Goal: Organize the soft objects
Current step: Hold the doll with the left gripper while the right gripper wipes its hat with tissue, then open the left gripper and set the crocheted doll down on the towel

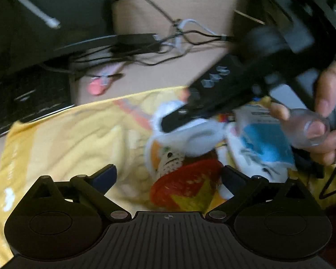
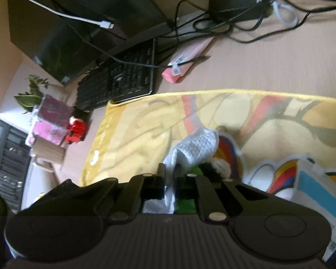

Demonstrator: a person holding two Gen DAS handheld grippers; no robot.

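A yellow printed towel (image 1: 74, 139) covers the desk, with a heap of soft things on its right part. My left gripper (image 1: 170, 176) hovers open just above the heap, a red and yellow soft piece (image 1: 186, 186) showing between its fingers and a white knitted item (image 1: 171, 159) just beyond. From the upper right, my right gripper (image 1: 177, 116) comes down, held by a hand (image 1: 324, 125), and is shut on a white cloth (image 1: 197, 136). In the right wrist view the right gripper (image 2: 169, 172) pinches that white cloth (image 2: 197, 145) over the towel (image 2: 145, 130). A blue and white packet (image 1: 264, 143) lies to the right.
Behind the towel's far edge lie a black keyboard (image 2: 118, 80), a pink box (image 2: 186, 65), a power adapter (image 2: 235, 4) and tangled cables (image 1: 186, 35). A dark monitor (image 2: 78, 22) stands at the back left. A red toy figure (image 2: 76, 127) sits left of the towel.
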